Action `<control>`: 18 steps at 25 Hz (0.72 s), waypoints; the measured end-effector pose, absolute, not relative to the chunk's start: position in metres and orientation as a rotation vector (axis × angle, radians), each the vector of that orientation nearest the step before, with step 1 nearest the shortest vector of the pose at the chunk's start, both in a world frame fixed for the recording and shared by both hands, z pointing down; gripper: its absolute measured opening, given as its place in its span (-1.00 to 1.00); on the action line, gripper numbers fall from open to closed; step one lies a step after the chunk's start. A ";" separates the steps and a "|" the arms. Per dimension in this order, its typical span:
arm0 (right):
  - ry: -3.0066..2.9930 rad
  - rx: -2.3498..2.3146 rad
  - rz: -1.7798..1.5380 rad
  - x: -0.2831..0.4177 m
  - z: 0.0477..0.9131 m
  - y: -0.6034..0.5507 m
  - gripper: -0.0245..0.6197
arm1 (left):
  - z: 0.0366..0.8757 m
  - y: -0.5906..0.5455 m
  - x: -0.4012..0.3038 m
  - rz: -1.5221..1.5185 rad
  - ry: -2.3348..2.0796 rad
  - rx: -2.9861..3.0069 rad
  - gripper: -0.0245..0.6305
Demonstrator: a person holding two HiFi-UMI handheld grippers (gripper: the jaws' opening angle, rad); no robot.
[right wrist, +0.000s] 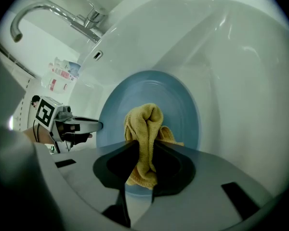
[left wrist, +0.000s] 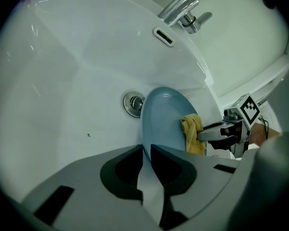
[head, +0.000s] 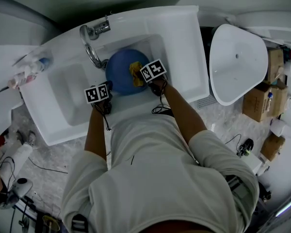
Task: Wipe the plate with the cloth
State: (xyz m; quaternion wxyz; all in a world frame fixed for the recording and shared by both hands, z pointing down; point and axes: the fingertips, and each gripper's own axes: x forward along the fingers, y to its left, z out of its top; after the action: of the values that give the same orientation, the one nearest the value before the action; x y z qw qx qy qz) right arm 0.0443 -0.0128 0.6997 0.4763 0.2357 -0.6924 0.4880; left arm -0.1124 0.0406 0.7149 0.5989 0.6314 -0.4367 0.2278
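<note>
left gripper (left wrist: 147, 150) clamps 1 plate (left wrist: 161, 117) | right gripper (right wrist: 144, 146) pinches 1 cloth (right wrist: 144, 121), apparently touching plate

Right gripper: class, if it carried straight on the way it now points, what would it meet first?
The right gripper would first meet the blue plate, through the yellow cloth clamped in its fingers. The cloth seems to be against it, though depth is unclear.

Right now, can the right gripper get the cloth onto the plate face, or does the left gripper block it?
Likely yes. The right gripper, shut on the cloth, seems to have it touching the plate. The left gripper clamps only the rim at one edge, leaving the face open.
</note>
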 end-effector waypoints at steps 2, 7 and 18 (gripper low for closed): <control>-1.685 0.588 1.173 0.048 0.699 -0.018 -0.66 | 0.715 0.041 -0.112 0.527 -1.014 1.463 -0.72; -1.668 0.661 1.177 0.052 0.700 -0.034 -0.66 | 0.715 0.042 -0.110 0.527 -1.009 1.460 -0.72; -1.685 0.803 1.149 0.039 0.700 -0.078 -0.67 | 0.715 0.045 -0.105 0.534 -0.972 1.471 -0.70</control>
State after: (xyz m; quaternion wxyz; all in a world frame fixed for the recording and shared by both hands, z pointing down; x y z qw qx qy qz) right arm 0.0386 -0.0777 0.7001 0.4572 0.3260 -0.6835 0.4664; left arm -0.1050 0.0454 0.7147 0.6047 0.6360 -0.4203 0.2308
